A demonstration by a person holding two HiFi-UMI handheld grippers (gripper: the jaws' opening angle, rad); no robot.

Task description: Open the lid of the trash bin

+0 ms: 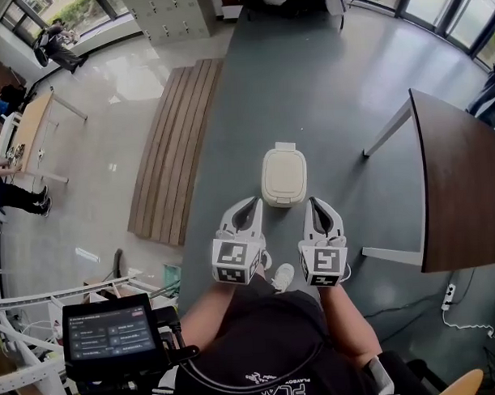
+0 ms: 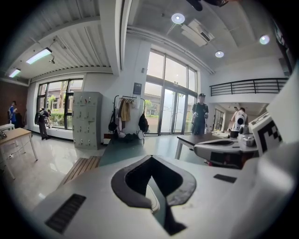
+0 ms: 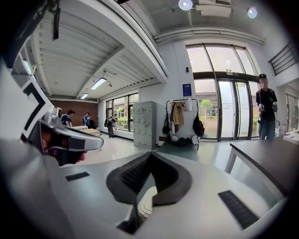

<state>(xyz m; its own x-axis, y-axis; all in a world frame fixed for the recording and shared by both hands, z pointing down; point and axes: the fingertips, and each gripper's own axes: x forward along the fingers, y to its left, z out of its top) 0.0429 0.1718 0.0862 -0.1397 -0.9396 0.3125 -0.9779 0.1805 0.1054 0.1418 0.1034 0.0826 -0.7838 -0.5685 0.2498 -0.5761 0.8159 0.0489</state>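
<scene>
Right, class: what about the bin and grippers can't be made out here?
Trash bin: the head view looks down on its top, so its sides and base are hidden.
Both gripper views: the left gripper and right gripper bodies block all but a sliver of bin.
Screen: head view, text too small.

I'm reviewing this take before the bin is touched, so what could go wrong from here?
1. The left tool and right tool both have their jaws together, so they might only push at the closed lid rather than catch its edge.
2. The trash bin stands free on the floor and looks light, so prying with one tool could slide or tip it.
</scene>
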